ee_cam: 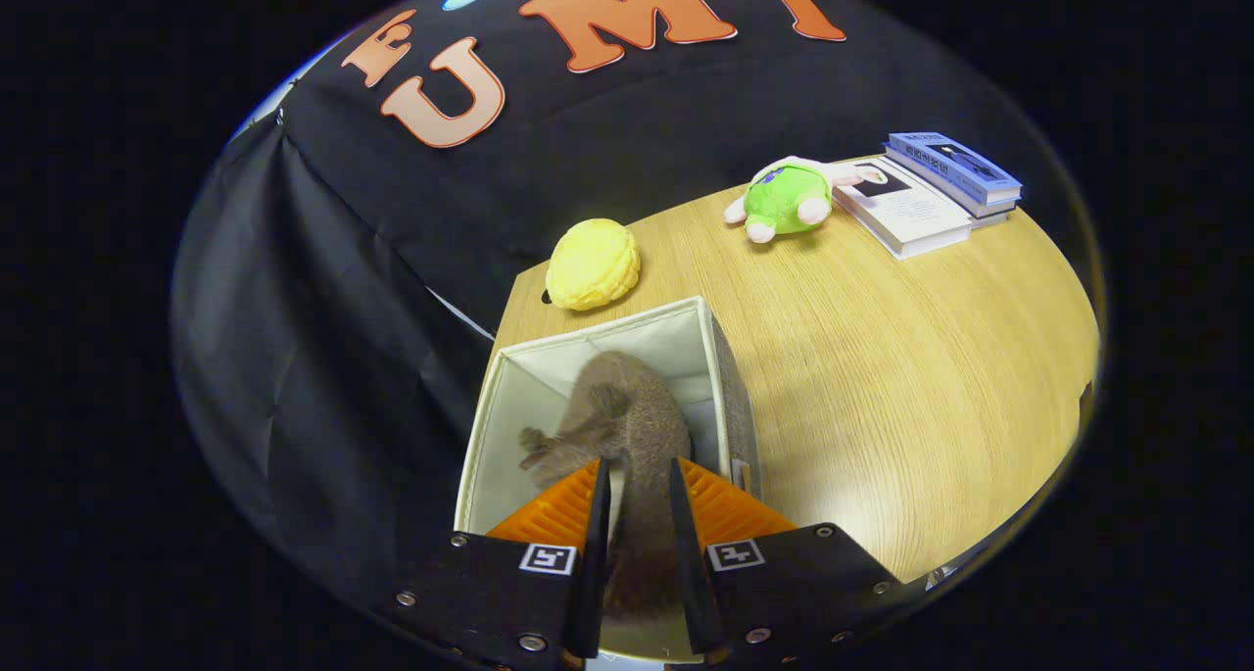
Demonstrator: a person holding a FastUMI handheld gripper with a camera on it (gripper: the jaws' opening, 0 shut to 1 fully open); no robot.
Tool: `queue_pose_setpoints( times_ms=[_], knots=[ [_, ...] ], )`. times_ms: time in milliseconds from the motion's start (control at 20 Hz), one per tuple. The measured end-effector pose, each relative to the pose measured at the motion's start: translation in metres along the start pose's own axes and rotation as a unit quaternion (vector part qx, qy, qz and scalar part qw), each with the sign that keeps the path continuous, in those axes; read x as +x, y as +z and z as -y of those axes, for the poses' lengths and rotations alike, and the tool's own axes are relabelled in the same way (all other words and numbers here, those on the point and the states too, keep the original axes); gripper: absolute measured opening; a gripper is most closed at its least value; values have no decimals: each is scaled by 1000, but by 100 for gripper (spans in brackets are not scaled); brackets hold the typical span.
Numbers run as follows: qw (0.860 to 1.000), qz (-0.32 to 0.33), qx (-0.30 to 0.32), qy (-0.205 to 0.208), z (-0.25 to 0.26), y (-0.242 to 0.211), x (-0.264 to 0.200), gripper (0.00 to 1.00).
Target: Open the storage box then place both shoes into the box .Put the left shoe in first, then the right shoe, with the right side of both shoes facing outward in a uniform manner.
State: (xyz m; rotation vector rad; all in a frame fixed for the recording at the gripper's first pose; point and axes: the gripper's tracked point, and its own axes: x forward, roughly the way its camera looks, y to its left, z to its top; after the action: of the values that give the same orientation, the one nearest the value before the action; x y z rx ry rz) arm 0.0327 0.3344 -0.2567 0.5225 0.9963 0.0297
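The storage box (720, 377) stands open at the left corner of the counter (911, 377), its pale lining exposed and its mouth facing up toward the gripper. Placement at the counter edge, against the booth's black cloth wall, leaves the rest of the surface free for approach from above.

Inside the box lies a grey-brown fuzzy shoe (627, 426). Its long axis runs from the gripper toward the far wall of the box, with the rounded end pointing away from the gripper, toward the yellow plush (593, 264) beyond the box. A small tuft or strap of the same material projects from the shoe toward the left wall of the box. Which shoe of the pair this is, and which side faces outward, cannot be determined.

The gripper (637, 495) is held directly over the box, pointing down into it. Its fingers stand narrowly apart with the near end of the shoe between them. Both fingers appear to pinch that end, which is consistent with lowering the shoe along the box's depth, though firm contact on each side cannot be confirmed.

Further right, well apart from the box, a green plush toy (784, 201) rests near the far counter edge. Just beside it lies a stack of books (931, 191). None of these items obstruct the box.
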Motion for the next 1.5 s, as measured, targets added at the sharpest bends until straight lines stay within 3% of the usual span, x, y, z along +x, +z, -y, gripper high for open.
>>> queue_pose_setpoints(
  times_ms=[200,300,550,800,950,1300,1500],
  knots=[
    [999,48,-4,17,6,24,-23,35],
    [997,70,-24,30,11,35,-39,41],
    [986,140,-71,51,30,63,-80,71],
    [965,227,-127,27,64,100,-120,85],
    [950,270,-149,53,78,120,-139,88],
    [894,403,-194,9,145,175,-203,88],
    [860,462,-215,10,160,190,-240,88]
  ],
)
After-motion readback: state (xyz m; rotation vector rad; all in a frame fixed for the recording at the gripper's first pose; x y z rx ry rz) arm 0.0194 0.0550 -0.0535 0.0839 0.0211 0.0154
